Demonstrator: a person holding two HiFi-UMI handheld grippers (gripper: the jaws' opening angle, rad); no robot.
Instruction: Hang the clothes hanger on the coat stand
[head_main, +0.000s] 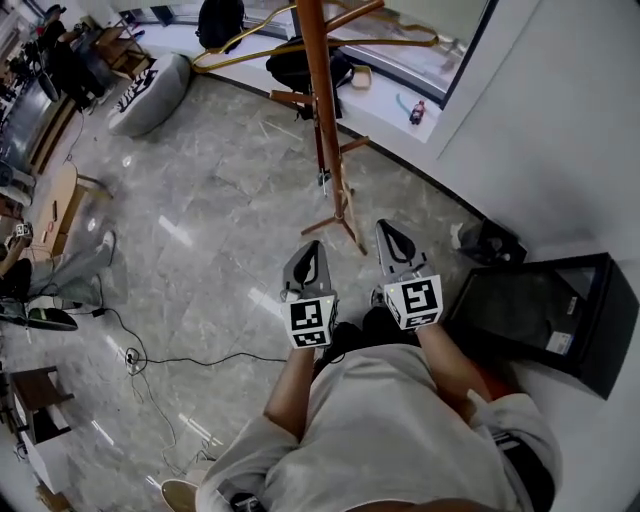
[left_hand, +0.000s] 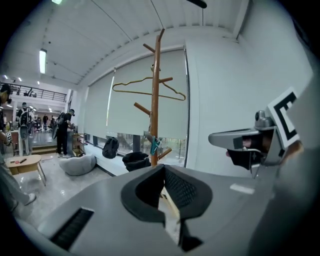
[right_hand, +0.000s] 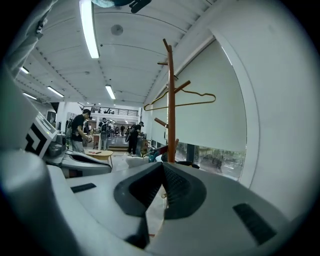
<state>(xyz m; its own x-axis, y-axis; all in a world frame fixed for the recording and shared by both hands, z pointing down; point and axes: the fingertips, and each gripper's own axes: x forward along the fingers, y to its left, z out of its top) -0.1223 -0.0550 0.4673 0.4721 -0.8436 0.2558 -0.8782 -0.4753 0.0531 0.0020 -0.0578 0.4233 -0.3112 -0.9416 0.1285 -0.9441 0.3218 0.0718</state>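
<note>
Hanging high on the wooden stand (head_main: 322, 110), the wire hanger (head_main: 395, 43) has its hook against the pole and its bar roughly level, touched by neither gripper. In both gripper views it shows up among the upper pegs, in front of a pale window blind. The left gripper (head_main: 316, 250) and right gripper (head_main: 388, 232) are held side by side close to the person's chest, pointing towards the foot of the stand and well short of the hanger. The left fingers (left_hand: 182, 187) are pressed together at the tips with nothing between them. The right fingers (right_hand: 177, 187) are pressed together too and also hold nothing. In the head view a black cabinet (head_main: 545, 315) stands against the wall on the person's right. A grey beanbag (head_main: 150, 95) lies on the marble floor (head_main: 220, 230) far to the left, and a dark backpack (head_main: 300, 62) sits on the sill behind the stand
</note>
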